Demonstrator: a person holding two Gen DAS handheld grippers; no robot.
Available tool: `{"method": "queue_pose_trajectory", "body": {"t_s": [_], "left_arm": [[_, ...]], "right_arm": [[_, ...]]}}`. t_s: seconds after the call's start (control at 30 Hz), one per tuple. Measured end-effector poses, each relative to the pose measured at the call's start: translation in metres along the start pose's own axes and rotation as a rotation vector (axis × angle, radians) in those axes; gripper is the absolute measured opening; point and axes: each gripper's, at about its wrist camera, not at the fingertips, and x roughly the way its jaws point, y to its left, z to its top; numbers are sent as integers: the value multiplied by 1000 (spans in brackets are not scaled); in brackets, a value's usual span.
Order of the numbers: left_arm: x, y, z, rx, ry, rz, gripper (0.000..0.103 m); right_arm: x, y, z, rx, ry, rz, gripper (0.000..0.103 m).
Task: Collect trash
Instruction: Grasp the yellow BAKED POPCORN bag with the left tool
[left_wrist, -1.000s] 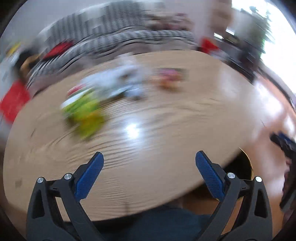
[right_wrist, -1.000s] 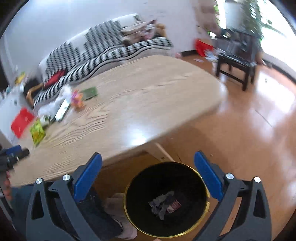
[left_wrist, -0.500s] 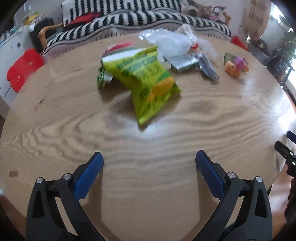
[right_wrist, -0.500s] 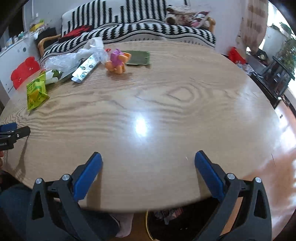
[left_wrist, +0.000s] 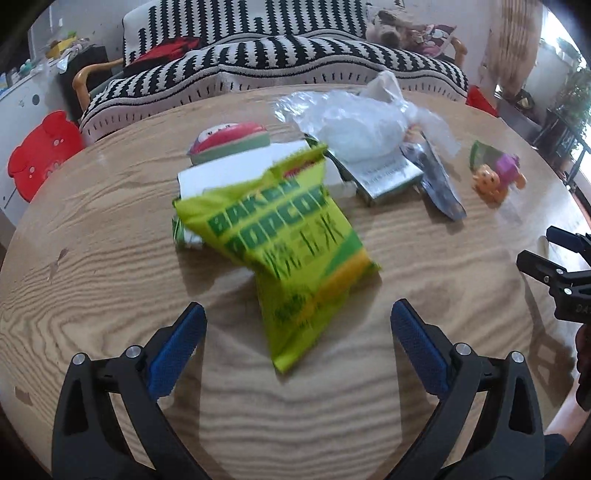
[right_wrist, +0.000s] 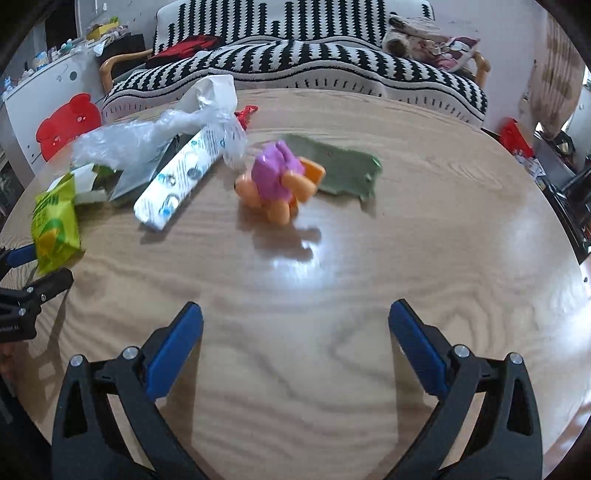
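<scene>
A green popcorn bag (left_wrist: 291, 254) lies on the round wooden table (left_wrist: 110, 288), its near end between the fingers of my open left gripper (left_wrist: 297, 336). Behind it lie a white card (left_wrist: 236, 168), a clear plastic bag (left_wrist: 354, 122), a foil pack (left_wrist: 384, 173) and a dark wrapper (left_wrist: 439, 184). My right gripper (right_wrist: 295, 336) is open and empty over bare table. Ahead of it stand an orange and purple toy (right_wrist: 277, 184), a green wrapper (right_wrist: 343, 170) and a white blister strip (right_wrist: 181, 181). The popcorn bag (right_wrist: 55, 225) shows at the left.
A striped sofa (left_wrist: 295, 62) stands behind the table. A red stool (left_wrist: 40, 151) is at the left. A round red and green item (left_wrist: 229, 142) lies by the white card. The right gripper's tips (left_wrist: 561, 269) show at the right edge of the left wrist view.
Both grippers swung up from the bin and floor to the table top and moved in. The left gripper now reaches the popcorn bag; the right gripper is closer to the toy.
</scene>
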Motion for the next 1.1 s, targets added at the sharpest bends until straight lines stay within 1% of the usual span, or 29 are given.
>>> {"method": "queue_pose_trajectory", "body": {"t_s": [0.2, 0.37, 0.43, 0.57, 0.6, 0.7, 0.77, 0.87, 0.9, 0.93, 0.97, 1.0, 1.03, 1.07, 1.1], "left_arm": [[7, 2, 12, -58, 7, 33, 97], [12, 1, 28, -93, 11, -9, 97], [16, 2, 33, -100, 12, -14, 97], [19, 8, 35, -75, 10, -10, 97], [20, 9, 35, -59, 11, 1, 97], [21, 16, 35, -25, 17, 3, 97], [21, 20, 35, -7, 21, -1, 97], [19, 22, 34, -3, 24, -6, 97], [19, 23, 34, 2, 27, -10, 97], [18, 24, 34, 15, 34, -23, 97], [18, 26, 34, 24, 39, -41, 97], [17, 28, 34, 24, 39, -59, 97], [15, 33, 34, 13, 34, -90, 97], [13, 38, 33, -4, 25, -123, 97], [11, 41, 32, -10, 21, -138, 96]], "right_arm": [[22, -4, 33, -2, 9, 3, 98], [35, -7, 51, 18, -2, -11, 98], [38, -6, 55, 21, -4, -13, 98], [40, -5, 58, 19, -4, -10, 98], [40, -4, 58, 20, -5, -10, 98], [41, -1, 60, 19, -7, -10, 98], [42, 2, 61, 10, -8, -4, 96], [42, 6, 63, 1, -18, 4, 88], [41, 7, 63, -2, -24, 7, 81], [40, 8, 64, -4, -33, 11, 69], [38, 9, 64, -5, -41, 13, 62], [37, 10, 64, -5, -52, 16, 50], [36, 11, 65, -7, -56, 20, 48], [36, 11, 65, -9, -57, 18, 47], [36, 12, 65, -8, -57, 18, 47]]}}
